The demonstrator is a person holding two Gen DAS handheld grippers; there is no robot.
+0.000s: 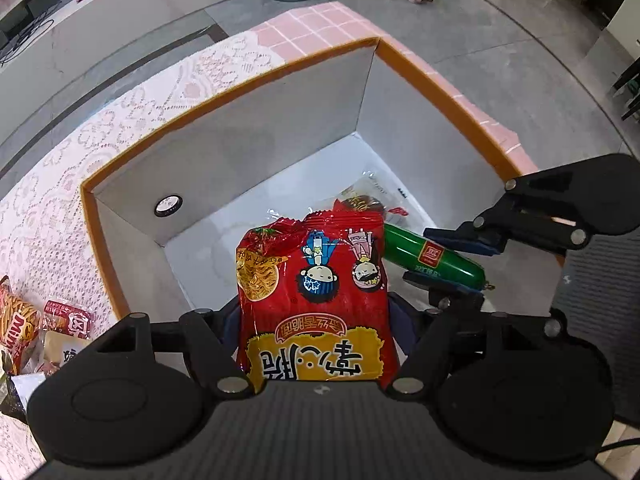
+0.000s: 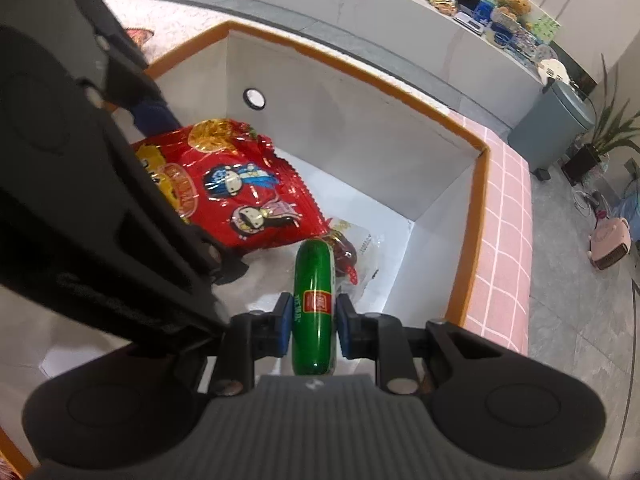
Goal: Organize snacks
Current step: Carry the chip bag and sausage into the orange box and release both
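A white box with an orange rim (image 1: 224, 92) stands on the pink table; it also shows in the right wrist view (image 2: 400, 92). My left gripper (image 1: 316, 320) is shut on a red noodle snack bag (image 1: 316, 292) and holds it over the box; the bag also shows in the right wrist view (image 2: 236, 192). My right gripper (image 2: 312, 320) is shut on a green sausage (image 2: 314, 304) inside the box, and both show in the left wrist view, the gripper (image 1: 444, 258) and the sausage (image 1: 432, 258). A clear packet with a reddish snack (image 2: 348, 256) lies on the box floor.
Several loose snack packets (image 1: 44, 332) lie on the lace tablecloth left of the box. A grey bin (image 2: 556, 128) and a pink heater (image 2: 608, 244) stand on the floor beyond the table. A counter (image 2: 460, 28) with items runs behind.
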